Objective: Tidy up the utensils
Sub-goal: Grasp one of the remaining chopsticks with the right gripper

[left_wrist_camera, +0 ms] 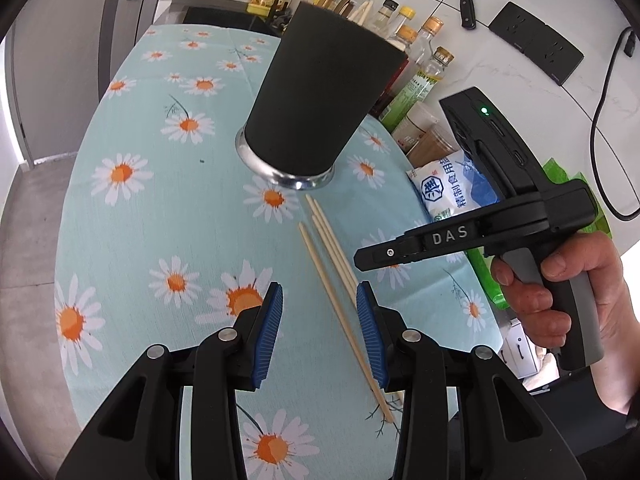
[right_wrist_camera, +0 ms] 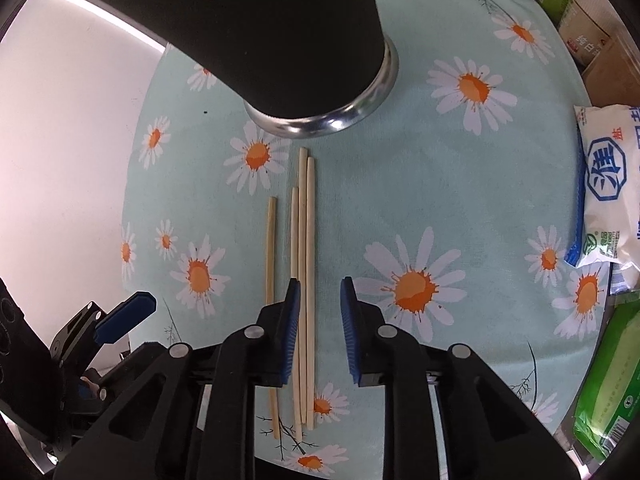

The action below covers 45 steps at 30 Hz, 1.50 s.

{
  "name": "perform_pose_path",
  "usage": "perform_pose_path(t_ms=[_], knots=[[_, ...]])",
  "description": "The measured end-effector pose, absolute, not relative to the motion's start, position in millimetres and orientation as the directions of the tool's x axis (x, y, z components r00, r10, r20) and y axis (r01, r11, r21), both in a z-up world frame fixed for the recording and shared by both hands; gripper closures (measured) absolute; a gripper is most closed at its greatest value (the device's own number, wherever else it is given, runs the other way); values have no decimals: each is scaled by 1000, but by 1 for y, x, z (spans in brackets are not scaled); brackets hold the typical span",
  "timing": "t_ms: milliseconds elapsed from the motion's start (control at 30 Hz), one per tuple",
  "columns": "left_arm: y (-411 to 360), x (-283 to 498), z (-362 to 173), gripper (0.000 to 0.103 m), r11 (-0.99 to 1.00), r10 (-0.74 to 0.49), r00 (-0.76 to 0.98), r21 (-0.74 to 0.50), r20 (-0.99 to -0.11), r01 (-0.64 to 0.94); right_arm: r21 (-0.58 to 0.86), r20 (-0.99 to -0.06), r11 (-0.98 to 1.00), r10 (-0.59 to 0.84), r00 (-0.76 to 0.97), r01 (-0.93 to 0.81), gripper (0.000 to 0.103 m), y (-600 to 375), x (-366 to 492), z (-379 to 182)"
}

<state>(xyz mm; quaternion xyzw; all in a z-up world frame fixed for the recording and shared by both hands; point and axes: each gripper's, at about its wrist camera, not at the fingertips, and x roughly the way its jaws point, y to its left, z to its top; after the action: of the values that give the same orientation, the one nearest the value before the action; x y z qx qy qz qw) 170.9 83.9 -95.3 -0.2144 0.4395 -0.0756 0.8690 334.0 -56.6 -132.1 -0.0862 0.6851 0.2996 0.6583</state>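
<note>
Several pale wooden chopsticks (right_wrist_camera: 306, 264) lie side by side on the daisy tablecloth, just in front of a tall dark holder cup (left_wrist_camera: 316, 96) with a shiny metal base. The chopsticks (left_wrist_camera: 336, 280) and the cup (right_wrist_camera: 256, 28) show in both views. My left gripper (left_wrist_camera: 320, 320) is open and empty, hovering over the chopsticks' near half. My right gripper (right_wrist_camera: 320, 316) is open and empty, low over the chopsticks, one lying between its blue pads (right_wrist_camera: 291, 328). The right gripper also shows in the left wrist view (left_wrist_camera: 376, 258), held by a hand.
The round table (left_wrist_camera: 132, 208) has a light blue daisy cloth. A salt bag (right_wrist_camera: 608, 192), green packets (right_wrist_camera: 604, 384) and boxes sit at its right edge. Oil and sauce bottles (left_wrist_camera: 416, 44) stand behind the cup. A cleaver and wall sockets hang beyond.
</note>
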Motion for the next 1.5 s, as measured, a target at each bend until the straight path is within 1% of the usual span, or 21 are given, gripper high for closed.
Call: perform_pose_path(t_ms=[333,467,733,833,867,1133,1300,1500], knots=[[90,168,-99,66,891,-316,601,-447,-734,-77,246,-969,802,224,-108,-544,85,-42,331,-142],[91,168,-100,66,892,-316,597,-446,-737,-78,207,-978,798,191,-88,-566,89,-25,327,-149],[90,170,-103,66,889,-326,587,-451,-741,-75,136,-990,789,137,-45,-600,89,-6,319,-149],[89,170,-104,66,888,-333,579,-454,-744,-73,126,-992,799,118,-52,-588,93,2,323,-149],[88,170,-105,66,888,-336,576,-455,-745,-71,116,-993,802,105,-52,-587,96,5,325,-150],[76,173,-108,66,891,-344,556,-449,-757,-60,87,-996,798,65,-59,-596,99,22,333,-153],[70,180,-109,66,900,-322,547,-428,-773,-75,128,-992,798,93,-89,-588,99,19,335,-156],[59,191,-114,66,913,-281,499,-388,-820,-123,234,-972,786,180,-151,-572,98,-1,346,-153]])
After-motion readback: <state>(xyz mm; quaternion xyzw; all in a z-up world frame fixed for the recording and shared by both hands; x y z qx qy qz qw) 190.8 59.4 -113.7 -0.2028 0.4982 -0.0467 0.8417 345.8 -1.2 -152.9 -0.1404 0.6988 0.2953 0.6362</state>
